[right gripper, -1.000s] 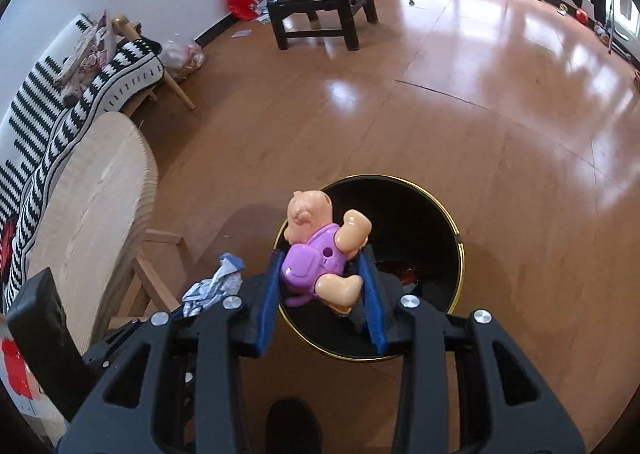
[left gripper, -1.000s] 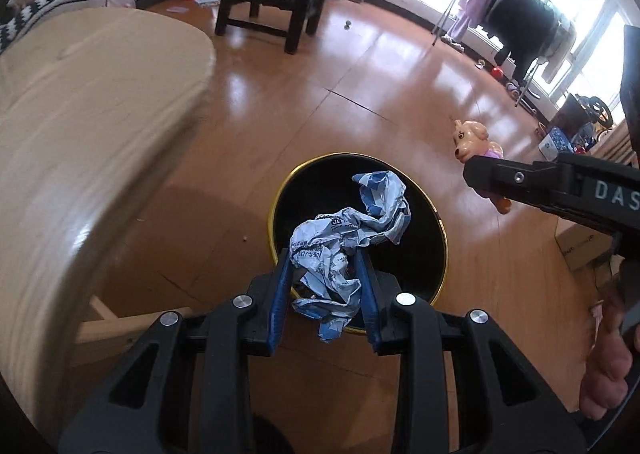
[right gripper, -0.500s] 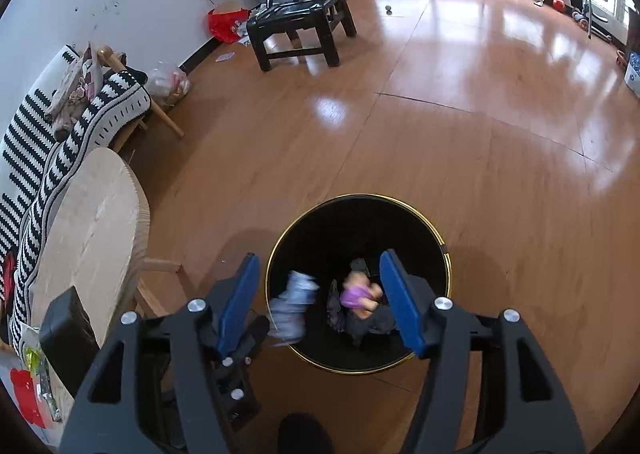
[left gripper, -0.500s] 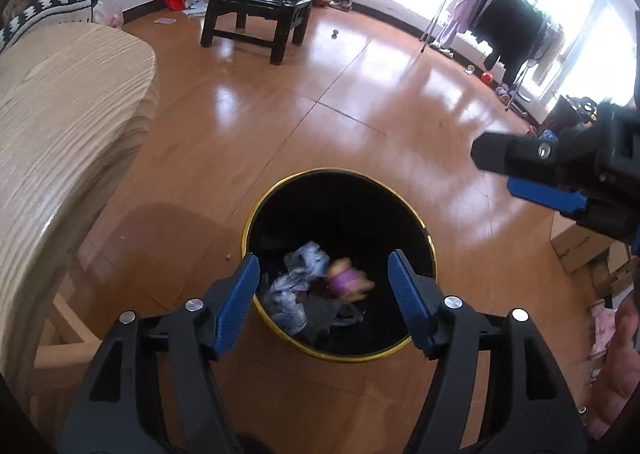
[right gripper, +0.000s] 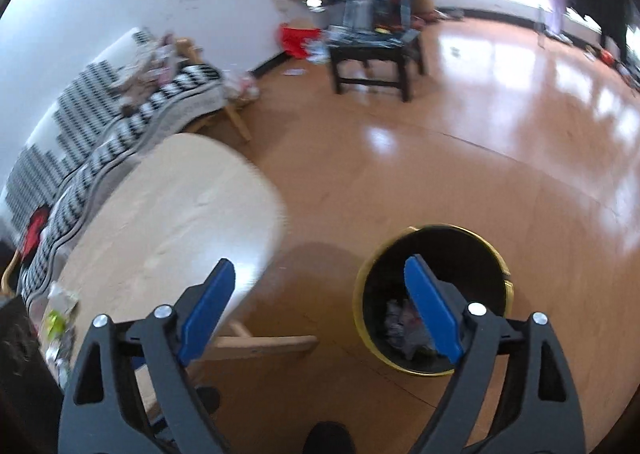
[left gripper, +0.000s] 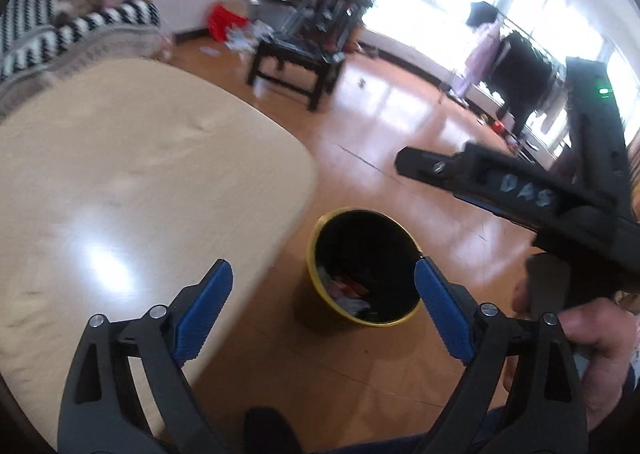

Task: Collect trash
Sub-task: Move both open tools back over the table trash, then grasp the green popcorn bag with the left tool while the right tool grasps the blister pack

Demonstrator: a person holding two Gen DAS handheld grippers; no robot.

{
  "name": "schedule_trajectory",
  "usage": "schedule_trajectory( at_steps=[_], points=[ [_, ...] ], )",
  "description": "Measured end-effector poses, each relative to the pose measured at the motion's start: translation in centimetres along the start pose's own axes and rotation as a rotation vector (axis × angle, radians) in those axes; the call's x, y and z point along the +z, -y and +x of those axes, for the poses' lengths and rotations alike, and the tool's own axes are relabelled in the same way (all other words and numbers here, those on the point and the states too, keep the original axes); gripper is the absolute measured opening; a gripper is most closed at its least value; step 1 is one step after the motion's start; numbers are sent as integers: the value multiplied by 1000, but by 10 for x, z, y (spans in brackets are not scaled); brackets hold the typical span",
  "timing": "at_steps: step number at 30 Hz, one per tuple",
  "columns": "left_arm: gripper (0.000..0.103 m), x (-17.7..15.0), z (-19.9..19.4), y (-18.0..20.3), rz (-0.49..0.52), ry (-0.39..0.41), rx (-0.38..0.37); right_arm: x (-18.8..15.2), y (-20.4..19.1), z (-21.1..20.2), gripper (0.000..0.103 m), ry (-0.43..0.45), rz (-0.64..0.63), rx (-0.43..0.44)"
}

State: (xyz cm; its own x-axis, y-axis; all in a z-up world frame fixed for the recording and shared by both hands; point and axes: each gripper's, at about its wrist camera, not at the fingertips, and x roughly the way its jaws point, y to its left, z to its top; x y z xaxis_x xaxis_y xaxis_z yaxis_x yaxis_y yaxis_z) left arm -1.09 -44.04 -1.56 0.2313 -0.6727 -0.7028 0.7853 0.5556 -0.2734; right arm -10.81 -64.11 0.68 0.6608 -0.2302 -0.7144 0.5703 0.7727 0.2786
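A black bin with a gold rim [left gripper: 406, 320] stands on the wood floor, with crumpled paper and other trash [left gripper: 346, 294] at its bottom; it also shows in the right wrist view [right gripper: 362, 282] with trash [right gripper: 402, 320] inside. My left gripper [left gripper: 323, 274] is open and empty, raised above the bin beside the table. My right gripper [right gripper: 318, 274] is open and empty, above and left of the bin. The right gripper's body also shows in the left wrist view [left gripper: 516, 190].
A light wood table [left gripper: 132, 182] is at the left, its edge close to the bin. Some litter [right gripper: 56, 318] lies at the table's near left end. A black chair [left gripper: 296, 58] and a striped sofa [right gripper: 120, 126] stand farther off. Clothes rack [left gripper: 516, 66] by the windows.
Both grippers opened and dropped the crumpled paper and the toy into the bin, then rose and swung left toward the table.
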Motion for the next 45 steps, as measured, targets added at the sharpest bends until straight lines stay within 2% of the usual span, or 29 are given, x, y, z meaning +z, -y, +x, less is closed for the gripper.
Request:
schedule_trajectory(
  at_steps=[4, 8, 11, 12, 16, 20, 23, 27, 30, 35, 39, 42, 45],
  points=[
    [92, -5, -65, -47, -40, 63, 127, -13, -82, 11, 89, -44, -148, 106],
    [92, -24, -119, -106, -77, 83, 294, -35, -163, 24, 89, -126, -250, 239],
    [92, -41, -161, -155, -143, 91, 409, -56, -222, 25, 89, -183, -335, 331],
    [92, -50, -178, -178, -180, 99, 455, -63, -243, 24, 89, -190, -374, 348],
    [92, -65, -216, -231, -259, 118, 539, -88, -313, 22, 89, -207, -489, 382],
    [92, -75, -238, -268, -269, 151, 577, -109, -356, 22, 89, -215, -541, 378],
    [92, -86, -248, -293, -294, 160, 578, -111, -370, 29, 89, -217, -535, 362],
    [92, -85, -244, -295, -263, 145, 565, -109, -384, 45, 89, -228, -502, 340],
    [92, -82, -248, -295, -246, 166, 554, -112, -393, 55, 89, -251, -482, 337],
    [92, -82, -256, -310, -200, 173, 590, -116, -404, 67, 89, -294, -467, 355],
    [92, -78, -249, -338, -210, 151, 614, -121, -417, 79, 89, -322, -461, 352],
    [92, -71, -233, -352, -206, 132, 584, -123, -423, 92, 87, -364, -428, 362],
    [92, -66, -210, -358, -157, 91, 571, -124, -427, 105, 86, -423, -378, 384]
  ],
)
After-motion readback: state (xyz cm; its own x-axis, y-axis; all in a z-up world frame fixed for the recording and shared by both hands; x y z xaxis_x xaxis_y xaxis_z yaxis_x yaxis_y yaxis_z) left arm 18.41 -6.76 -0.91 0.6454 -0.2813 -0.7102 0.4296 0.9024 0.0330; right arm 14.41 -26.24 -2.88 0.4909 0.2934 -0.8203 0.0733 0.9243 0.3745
